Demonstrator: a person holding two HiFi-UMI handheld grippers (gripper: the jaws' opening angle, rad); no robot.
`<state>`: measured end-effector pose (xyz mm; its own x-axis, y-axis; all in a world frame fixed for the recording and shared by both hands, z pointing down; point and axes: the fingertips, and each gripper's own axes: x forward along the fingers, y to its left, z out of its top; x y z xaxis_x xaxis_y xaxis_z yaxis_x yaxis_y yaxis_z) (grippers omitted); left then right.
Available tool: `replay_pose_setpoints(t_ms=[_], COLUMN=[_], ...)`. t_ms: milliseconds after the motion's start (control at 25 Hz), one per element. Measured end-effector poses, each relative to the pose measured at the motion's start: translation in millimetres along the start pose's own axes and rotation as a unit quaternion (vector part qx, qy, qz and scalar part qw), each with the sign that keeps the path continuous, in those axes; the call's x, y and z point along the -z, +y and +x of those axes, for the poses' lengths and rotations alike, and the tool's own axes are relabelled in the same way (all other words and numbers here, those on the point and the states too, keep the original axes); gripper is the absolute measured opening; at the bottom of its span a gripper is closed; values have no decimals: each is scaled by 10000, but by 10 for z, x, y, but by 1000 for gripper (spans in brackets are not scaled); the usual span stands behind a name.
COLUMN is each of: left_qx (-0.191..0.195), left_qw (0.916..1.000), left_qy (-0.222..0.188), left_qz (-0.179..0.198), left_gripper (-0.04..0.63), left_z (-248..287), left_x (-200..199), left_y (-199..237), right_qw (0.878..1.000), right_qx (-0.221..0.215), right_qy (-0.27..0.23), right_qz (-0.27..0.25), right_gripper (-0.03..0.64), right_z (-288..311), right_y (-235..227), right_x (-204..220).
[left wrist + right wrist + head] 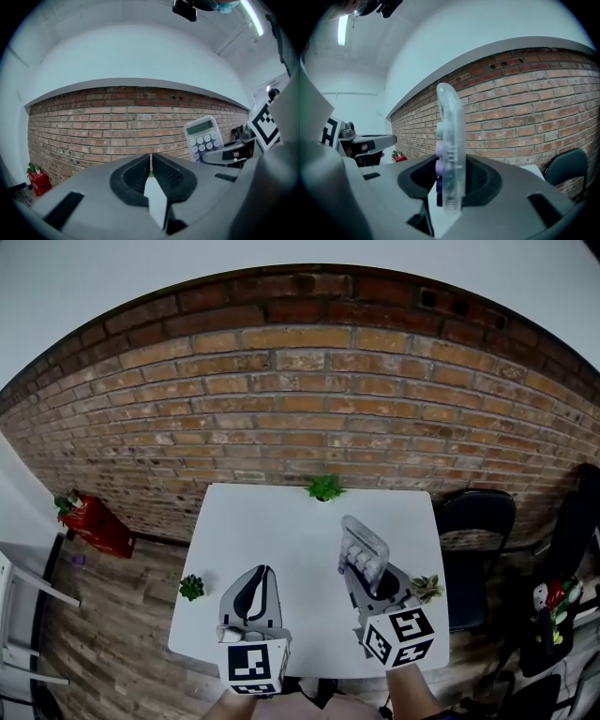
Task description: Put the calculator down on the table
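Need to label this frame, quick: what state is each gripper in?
Left gripper: closed, empty.
Right gripper: closed on the calculator.

The table point(281, 540) is looked down on steeply from above its near edge in the head view. Both gripper views are set low and close behind their jaws and faced towards the brick wall point(300, 399), which is shared by all three views.
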<state>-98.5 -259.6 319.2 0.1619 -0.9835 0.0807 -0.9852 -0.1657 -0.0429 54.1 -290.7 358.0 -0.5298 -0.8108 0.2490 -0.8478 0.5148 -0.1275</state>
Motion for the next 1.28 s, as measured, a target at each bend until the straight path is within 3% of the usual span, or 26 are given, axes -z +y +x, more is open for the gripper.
replay_pose_setpoints(t_ms=[160, 480, 1040, 1280], left_qx=[7, 71, 505, 497], left_qw=[10000, 9996, 9935, 9925], left_qy=[-38, 268, 1003, 1068], left_qz=[-7, -76, -191, -339], left_gripper=[25, 24, 25, 25], left_z=[190, 497, 731, 800], left_x=[-27, 221, 887, 1025], left_y=[302, 661, 654, 699], right_qw=[9999, 9989, 9887, 9822], right_qx=[16, 151, 472, 542], right_qy=[90, 442, 1316, 1670], right_qz=[-53, 10, 541, 663], right_gripper=[137, 137, 137, 137], right_z=[317, 754, 982, 1006], right_y=[96, 122, 20, 12], right_x=[-36, 170, 1122, 1499])
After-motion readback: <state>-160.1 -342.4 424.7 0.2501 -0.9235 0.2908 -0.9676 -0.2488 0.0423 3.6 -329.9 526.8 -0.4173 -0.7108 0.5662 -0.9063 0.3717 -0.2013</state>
